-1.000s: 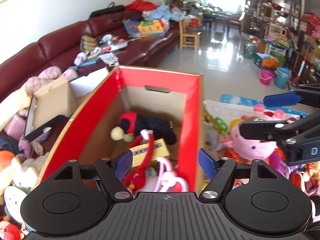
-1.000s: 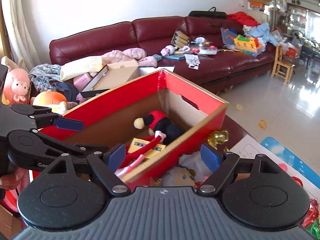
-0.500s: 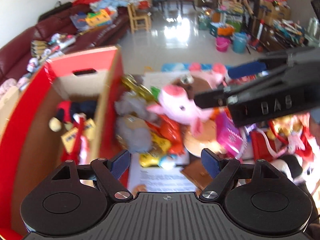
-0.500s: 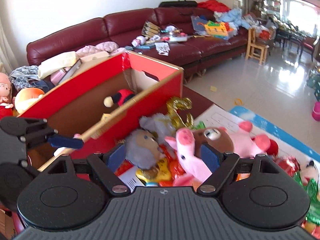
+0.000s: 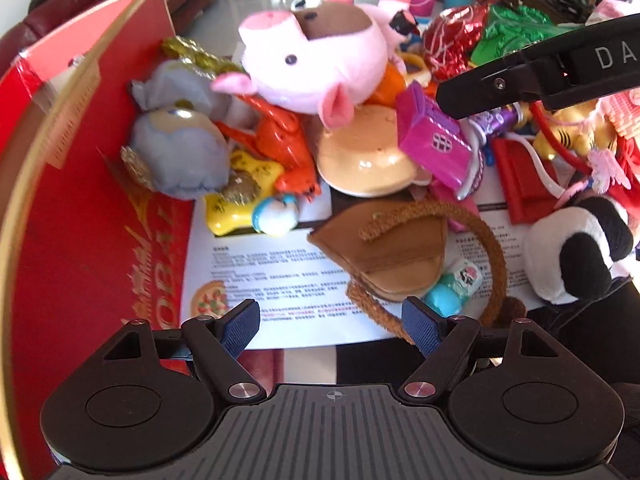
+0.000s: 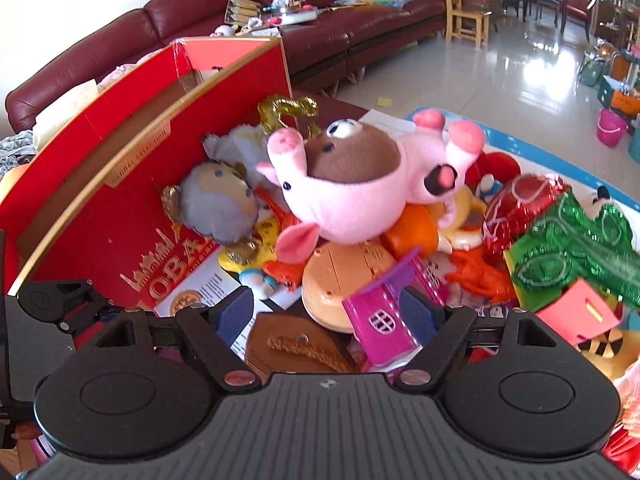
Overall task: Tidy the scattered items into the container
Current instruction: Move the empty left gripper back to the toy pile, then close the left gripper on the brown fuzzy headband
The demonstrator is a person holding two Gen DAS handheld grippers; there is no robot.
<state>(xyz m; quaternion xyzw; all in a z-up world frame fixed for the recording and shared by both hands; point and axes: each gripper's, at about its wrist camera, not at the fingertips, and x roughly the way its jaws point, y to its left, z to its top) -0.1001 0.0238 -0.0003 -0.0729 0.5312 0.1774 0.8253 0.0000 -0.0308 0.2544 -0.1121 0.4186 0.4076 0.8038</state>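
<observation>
The red cardboard box point(image 5: 100, 216) point(image 6: 132, 216) stands at the left of a heap of toys. A pink plush pig point(image 5: 316, 68) point(image 6: 352, 184) lies on top of the heap, above a tan round toy point(image 5: 364, 160) point(image 6: 340, 280) and a magenta toy house point(image 5: 434, 140) point(image 6: 380, 320). My left gripper point(image 5: 332, 324) is open and empty over a printed leaflet point(image 5: 280, 276), just before a brown purse with a cord strap point(image 5: 392, 248). My right gripper point(image 6: 328, 316) is open, with the magenta house between its fingers but not clamped.
A grey plush doll point(image 5: 180, 152), yellow and orange toys point(image 5: 280, 148), a panda plush point(image 5: 580, 248), red and green foil items point(image 6: 560, 232) crowd the table. A maroon sofa point(image 6: 320, 36) with clutter and a wooden chair point(image 6: 468, 20) stand behind.
Both grippers swung away from above the box interior, rightward and down over the toy heap. The pig and magenta house are now much closer. Both stayed open.
</observation>
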